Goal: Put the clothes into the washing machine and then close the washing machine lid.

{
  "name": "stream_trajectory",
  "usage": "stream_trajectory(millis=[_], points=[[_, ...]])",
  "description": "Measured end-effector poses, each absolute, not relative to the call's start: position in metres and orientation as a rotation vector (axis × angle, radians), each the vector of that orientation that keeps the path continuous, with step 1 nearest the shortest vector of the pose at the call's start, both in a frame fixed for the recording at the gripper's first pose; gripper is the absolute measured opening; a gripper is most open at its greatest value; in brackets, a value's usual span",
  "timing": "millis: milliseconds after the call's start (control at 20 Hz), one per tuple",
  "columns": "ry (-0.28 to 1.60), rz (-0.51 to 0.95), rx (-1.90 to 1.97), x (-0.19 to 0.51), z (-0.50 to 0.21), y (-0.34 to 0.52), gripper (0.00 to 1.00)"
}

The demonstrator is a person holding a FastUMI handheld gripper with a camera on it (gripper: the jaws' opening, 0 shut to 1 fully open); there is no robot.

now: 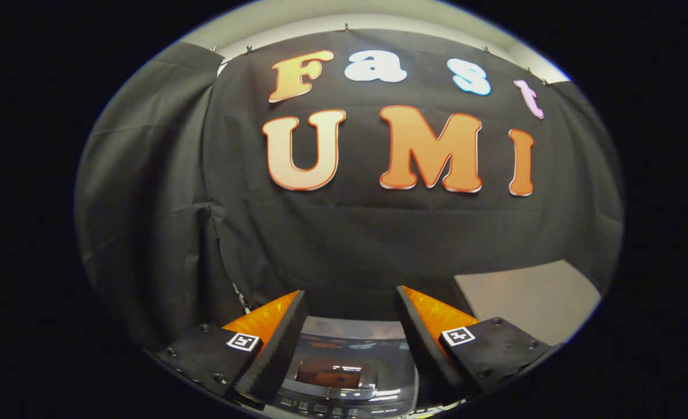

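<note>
Gripper (350, 302) camera faces the booth wall (350, 244) — washing machine (344, 364) below.

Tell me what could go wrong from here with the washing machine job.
1. The tool hangs open and holds nothing, with no clothes between its fingers, so the loading step looks unstarted; closing the lid now might skip it.
2. The washing machine sits low between the fingers, its glossy top reflecting light, so whether the lid is open is hard to tell; a blind descent could knock it.
3. The control panel lies close under the tool and might get pressed.
</note>
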State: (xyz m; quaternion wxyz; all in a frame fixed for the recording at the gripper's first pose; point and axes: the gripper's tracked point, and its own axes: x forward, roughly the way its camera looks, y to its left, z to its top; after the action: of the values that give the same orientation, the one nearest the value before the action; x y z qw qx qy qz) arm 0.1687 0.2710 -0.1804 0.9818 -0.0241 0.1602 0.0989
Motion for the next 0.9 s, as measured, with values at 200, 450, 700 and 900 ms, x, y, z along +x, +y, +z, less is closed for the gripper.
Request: stream_trajectory(millis=[200, 450, 700, 900], points=[[0.256, 0.155, -0.044, 0.151, -0.119, 0.215, 0.97], [0.172, 0.079, -0.050, 0.123, -0.054, 0.145, 0.97], [0.125, 0.013, -0.055, 0.093, -0.017, 0.075, 0.97], [0.114, 0.010, -0.044, 0.070, 0.001, 0.033, 0.97]])
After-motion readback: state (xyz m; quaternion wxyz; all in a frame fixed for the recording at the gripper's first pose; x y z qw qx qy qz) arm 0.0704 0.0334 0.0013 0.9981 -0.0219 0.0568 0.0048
